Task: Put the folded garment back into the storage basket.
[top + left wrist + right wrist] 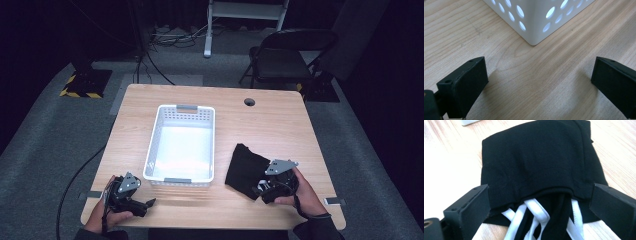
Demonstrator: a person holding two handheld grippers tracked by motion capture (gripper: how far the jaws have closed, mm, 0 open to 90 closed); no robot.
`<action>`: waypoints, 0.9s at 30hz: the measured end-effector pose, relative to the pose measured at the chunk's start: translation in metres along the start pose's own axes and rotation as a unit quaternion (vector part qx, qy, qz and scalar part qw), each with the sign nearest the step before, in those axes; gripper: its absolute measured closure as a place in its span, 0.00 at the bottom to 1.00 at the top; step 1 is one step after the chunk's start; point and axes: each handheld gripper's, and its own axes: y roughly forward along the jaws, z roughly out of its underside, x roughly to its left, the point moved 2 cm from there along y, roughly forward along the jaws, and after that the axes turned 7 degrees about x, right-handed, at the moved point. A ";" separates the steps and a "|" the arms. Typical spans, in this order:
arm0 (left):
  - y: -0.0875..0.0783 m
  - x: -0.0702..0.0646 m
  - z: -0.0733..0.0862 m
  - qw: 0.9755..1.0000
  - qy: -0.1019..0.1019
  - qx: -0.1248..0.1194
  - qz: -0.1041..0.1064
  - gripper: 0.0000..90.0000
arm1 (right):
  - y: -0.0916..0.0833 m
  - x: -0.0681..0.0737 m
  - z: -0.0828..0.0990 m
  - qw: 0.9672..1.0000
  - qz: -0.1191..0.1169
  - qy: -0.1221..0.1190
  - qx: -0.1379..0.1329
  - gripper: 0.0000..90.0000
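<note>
At about seven o'clock on the table [280, 115], the left gripper [131, 196] is held low over bare wood with its jaws spread wide and nothing between them; in the left gripper view the near corner of the white basket [534, 22] is seen just ahead of the left gripper [539, 82], apart from it. The white basket [182, 142] is placed left of the table's centre and appears empty, so the work, judged to be putting the black garment [246, 167] into it, seems hardly begun. At about five o'clock the right gripper [274, 186] is set at the near edge of the garment, which is lying folded flat on the wood just to the right of the basket. In the right gripper view the jaws of the right gripper [540, 205] are opened wide on either side of the black garment [539, 162], with white straps [534, 220] spilling from its near opening between them; no grip is closed on the cloth yet. Grasping, lifting and carrying toward nine o'clock over the basket's wall are judged to be left. The loose straps could be snagged or trailed. A cable hole [249, 102] is seen at one o'clock, and a folding chair [285, 55] beyond the far edge; neither is in the way.
</note>
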 end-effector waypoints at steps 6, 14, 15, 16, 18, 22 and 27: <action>0.000 0.000 0.000 1.000 0.000 0.000 0.000 0.01 | 0.009 0.001 -0.004 1.000 -0.006 -0.007 0.009 0.04; 0.000 0.000 0.000 1.000 0.000 0.000 0.000 0.01 | 0.018 0.000 -0.010 1.000 -0.009 -0.011 0.013 0.04; 0.000 0.000 0.000 1.000 0.000 0.000 0.000 0.01 | 0.019 0.000 -0.011 1.000 -0.009 -0.010 0.015 0.04; 0.000 0.000 0.000 1.000 0.000 0.000 0.000 0.01 | 0.021 -0.001 -0.011 1.000 -0.008 -0.012 0.016 0.04; 0.000 0.000 0.000 1.000 0.000 0.000 0.000 0.01 | 0.024 -0.002 -0.013 1.000 -0.010 -0.010 0.018 0.04; 0.000 0.000 0.000 1.000 0.000 0.000 0.000 0.01 | 0.028 -0.003 -0.014 1.000 -0.014 -0.009 0.020 0.05; 0.000 0.000 0.000 1.000 0.000 0.000 0.000 0.01 | 0.034 -0.007 -0.015 1.000 -0.016 -0.003 0.025 0.06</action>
